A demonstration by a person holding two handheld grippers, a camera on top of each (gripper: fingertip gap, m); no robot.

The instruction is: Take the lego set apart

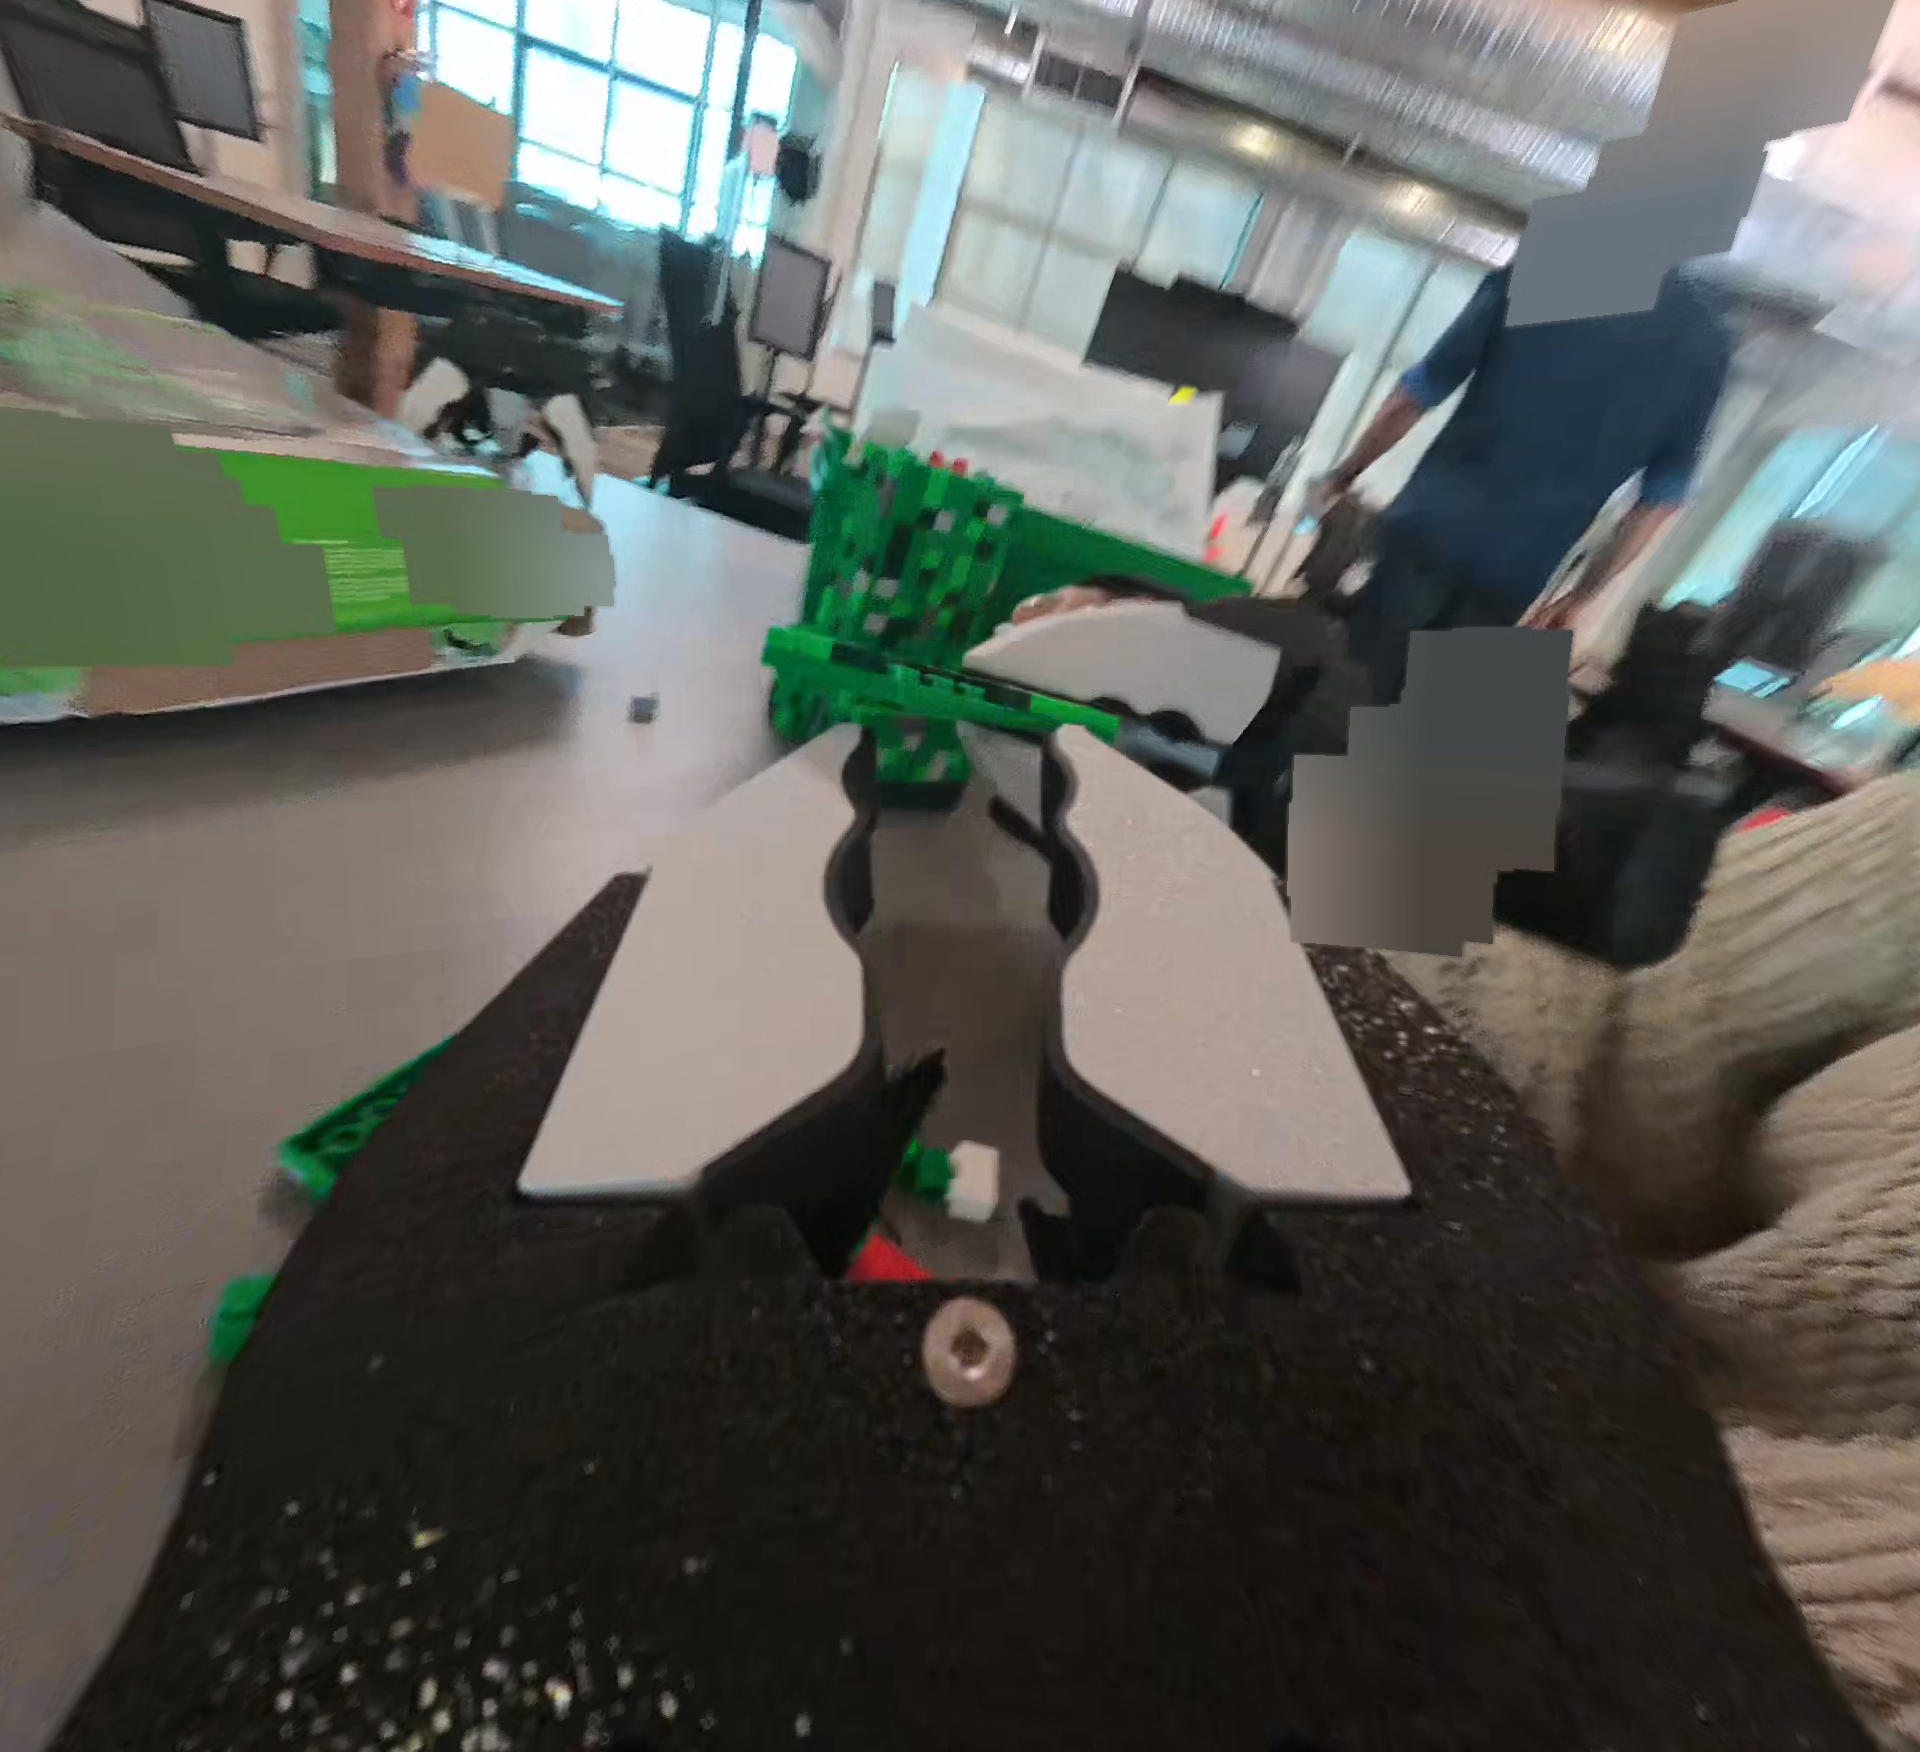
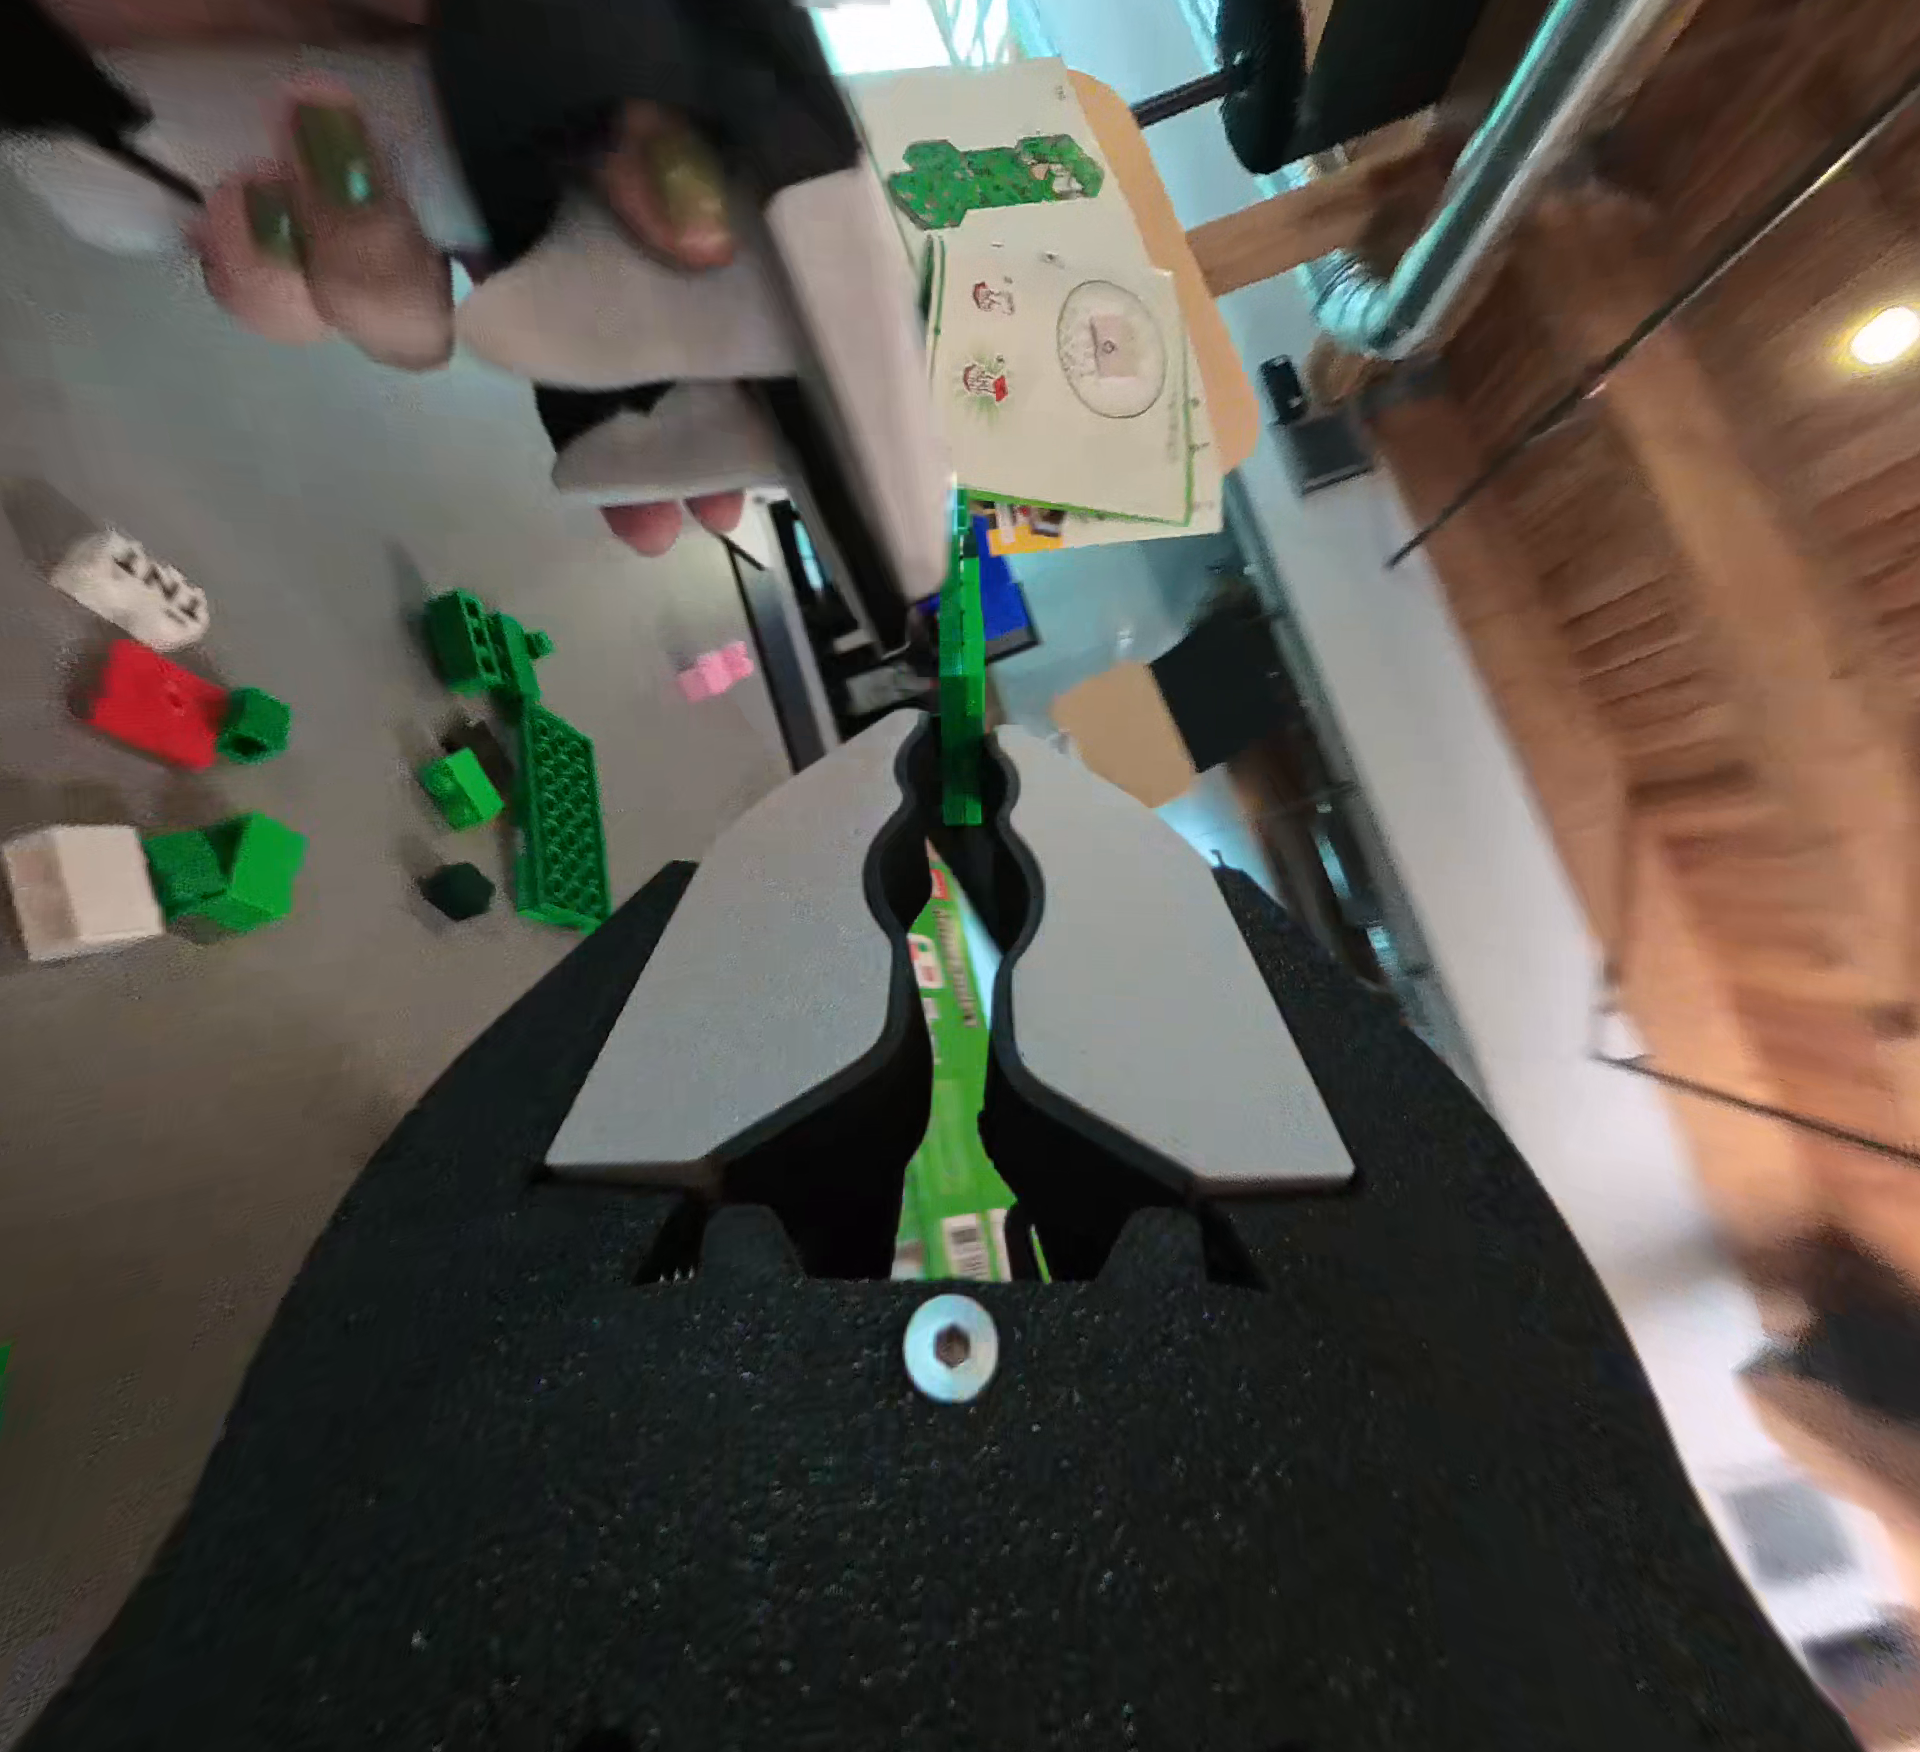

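Note:
The green and black lego set (image 1: 914, 549) stands tilted on the grey table (image 1: 312, 871). My left gripper (image 1: 956, 757) is closed around the set's lower green-black block (image 1: 920, 752). My right gripper (image 1: 1132, 674) comes in from the right, shut on a flat green plate (image 1: 935, 689) of the set. In the right wrist view that plate (image 2: 961, 663) is seen edge-on between the tips of my right gripper (image 2: 961, 746). The hand holding the left gripper (image 2: 343, 248) is at the upper left there, blurred.
Loose pieces lie on the table: a red brick (image 2: 156, 705), a white brick (image 2: 78, 887), a green lattice plate (image 2: 561, 829), a pink piece (image 2: 717, 672). The set's box (image 1: 312, 549) lies at the left. A person (image 1: 1558, 455) stands beyond the table.

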